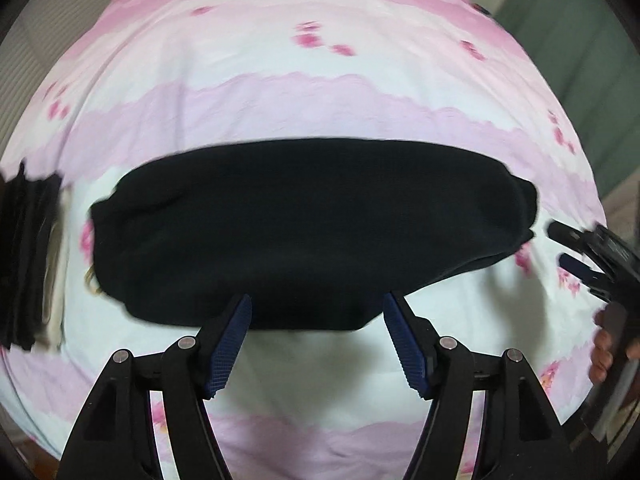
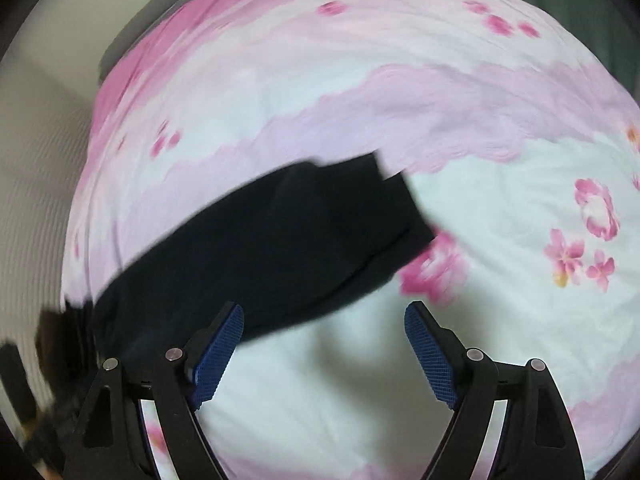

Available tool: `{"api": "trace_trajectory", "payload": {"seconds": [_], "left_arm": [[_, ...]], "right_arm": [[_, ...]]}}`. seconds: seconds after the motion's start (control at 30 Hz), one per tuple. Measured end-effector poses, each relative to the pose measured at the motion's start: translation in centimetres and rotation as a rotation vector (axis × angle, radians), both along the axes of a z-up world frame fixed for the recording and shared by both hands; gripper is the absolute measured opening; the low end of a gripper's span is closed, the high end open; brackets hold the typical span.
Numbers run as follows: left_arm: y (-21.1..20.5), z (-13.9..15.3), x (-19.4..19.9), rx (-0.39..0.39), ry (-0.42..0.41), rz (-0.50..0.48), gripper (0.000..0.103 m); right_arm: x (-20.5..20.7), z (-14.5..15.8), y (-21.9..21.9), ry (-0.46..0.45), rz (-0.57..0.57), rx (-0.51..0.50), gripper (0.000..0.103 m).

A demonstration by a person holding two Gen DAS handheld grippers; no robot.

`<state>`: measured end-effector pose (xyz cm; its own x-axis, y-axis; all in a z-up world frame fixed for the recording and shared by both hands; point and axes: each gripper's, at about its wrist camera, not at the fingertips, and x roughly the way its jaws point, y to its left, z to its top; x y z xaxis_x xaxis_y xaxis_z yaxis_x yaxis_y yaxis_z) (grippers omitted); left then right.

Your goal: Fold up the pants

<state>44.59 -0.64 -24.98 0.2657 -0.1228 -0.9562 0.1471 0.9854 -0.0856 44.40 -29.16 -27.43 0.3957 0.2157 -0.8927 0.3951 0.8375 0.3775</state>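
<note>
Bed: a bed sheet [image 1: 320, 52] with pink bands and pink flowers is spread under everything; the pants lie on it.
Pants: the black pants [image 1: 304, 232] are seen as one long, flat, dark band across the sheet, already doubled, with layered edges shown at the right end in the right wrist view.
Stack at left: a dark folded pile [image 1: 28, 256] is seen at the left edge, apart from the pants.
Step in hand: it is judged that one fold is made and the next is not yet begun.
Next move: one end of the band should probably be gripped and carried over the other end.
Left tool [image 1: 316, 346]: its jaws are held apart, nothing is gripped, just before the near edge.
Right tool [image 2: 322, 352]: its jaws are also apart and empty, near the right end.
</note>
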Motion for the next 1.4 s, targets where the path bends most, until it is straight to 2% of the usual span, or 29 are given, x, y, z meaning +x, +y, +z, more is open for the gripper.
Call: {"api": "trace_trajectory", "payload": {"seconds": [0.13, 0.2, 0.27, 0.37, 0.4, 0.5, 0.57, 0.73, 0.77, 0.83, 0.87, 0.93, 1.0, 1.2, 1.3, 1.33, 1.4], "left_arm": [[-2.7, 1.0, 0.6, 0.009, -0.024, -0.034, 0.068], [-3.2, 1.3, 1.0, 0.008, -0.027, -0.04, 0.068], [-3.4, 1.5, 1.2, 0.016, -0.03, -0.036, 0.068], [-3.5, 1.5, 1.3, 0.02, -0.024, -0.022, 0.068], [-3.5, 1.3, 1.3, 0.019, -0.02, -0.018, 0.068], [-3.7, 1.0, 1.4, 0.026, -0.007, -0.015, 0.068], [-3.9, 0.8, 1.4, 0.034, -0.005, -0.02, 0.068], [-4.2, -0.2, 1.4, 0.061, -0.003, -0.05, 0.068], [-4.1, -0.5, 1.5, 0.067, 0.004, -0.051, 0.068], [-3.9, -1.1, 1.7, 0.071, 0.018, -0.046, 0.068], [-3.6, -1.4, 1.8, 0.065, 0.023, -0.042, 0.068], [-3.4, -1.7, 2.1, 0.064, 0.036, -0.038, 0.068], [-3.3, -1.8, 2.3, 0.061, 0.034, -0.041, 0.068], [-3.5, -1.6, 2.2, 0.046, 0.026, -0.074, 0.068], [-4.0, -2.2, 2.0, -0.011, 0.052, -0.096, 0.067], [-4.3, -2.6, 1.9, -0.035, 0.066, -0.104, 0.066], [-5.0, -3.6, 1.8, -0.054, 0.093, -0.115, 0.055]], "right_arm": [[1.8, -2.2, -1.1, 0.023, -0.116, 0.07, 0.083], [1.5, -3.0, -2.4, 0.018, -0.141, 0.122, 0.083], [2.5, -3.9, -1.9, 0.012, -0.163, 0.152, 0.083], [3.5, -4.5, -1.7, 0.01, -0.171, 0.149, 0.086], [3.7, -4.8, -1.5, 0.009, -0.163, 0.146, 0.091], [4.4, -6.2, -1.4, 0.054, -0.129, 0.132, 0.092], [4.3, -7.8, -1.6, 0.087, -0.149, 0.15, 0.092], [3.6, -11.1, -3.2, 0.097, -0.229, 0.287, 0.092], [3.7, -11.2, -3.2, 0.095, -0.223, 0.285, 0.09], [4.2, -11.1, -2.9, 0.079, -0.193, 0.288, 0.06], [4.6, -11.2, -2.6, 0.079, -0.184, 0.307, 0.058], [4.8, -11.1, -2.6, 0.081, -0.187, 0.318, 0.045], [4.6, -10.6, -2.7, 0.079, -0.184, 0.324, 0.038], [0.5, -4.4, -2.5, -0.029, -0.124, 0.216, 0.031], [-0.8, -2.2, -2.3, -0.043, -0.091, 0.18, 0.031], [-1.3, -1.5, -2.1, -0.05, -0.075, 0.169, 0.031], [-1.4, -0.9, -2.3, -0.053, -0.055, 0.144, 0.031]]}}
